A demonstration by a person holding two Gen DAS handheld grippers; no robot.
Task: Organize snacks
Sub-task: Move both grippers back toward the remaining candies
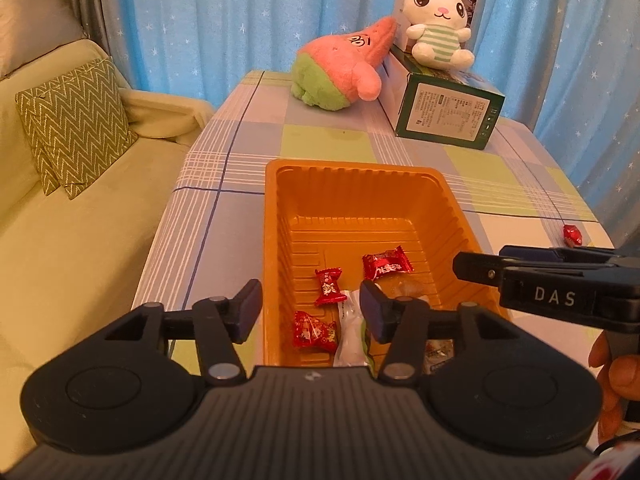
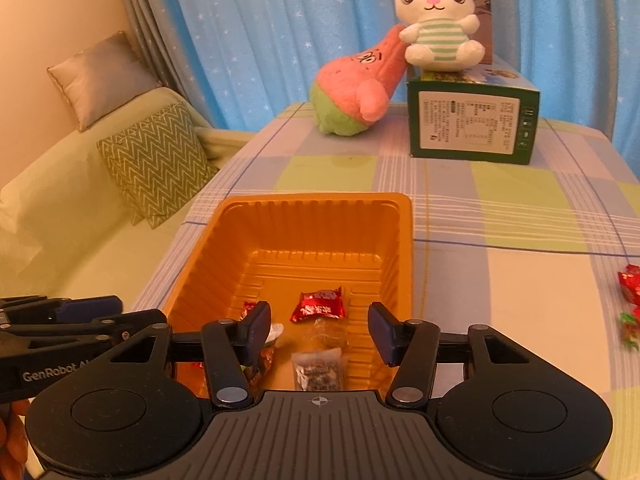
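An orange plastic tray (image 1: 276,216) (image 2: 404,248) sits on the checked tablecloth and holds several wrapped snacks: red candies (image 1: 387,265) (image 2: 318,306), a white packet (image 1: 352,332) and a clear-wrapped dark snack (image 2: 318,370). My left gripper (image 1: 310,312) is open and empty over the tray's near left end. My right gripper (image 2: 318,332) is open and empty over the tray's near right end; it also shows in the left wrist view (image 1: 476,266). Loose red candies lie on the cloth to the right (image 1: 572,235) (image 2: 630,288).
A pink and green plush (image 1: 340,70) (image 2: 356,92) and a green box (image 1: 444,116) (image 2: 472,124) with a white bunny plush (image 1: 436,28) (image 2: 436,28) stand at the table's far end. A sofa with a zigzag cushion (image 1: 72,120) (image 2: 154,160) lies left of the table.
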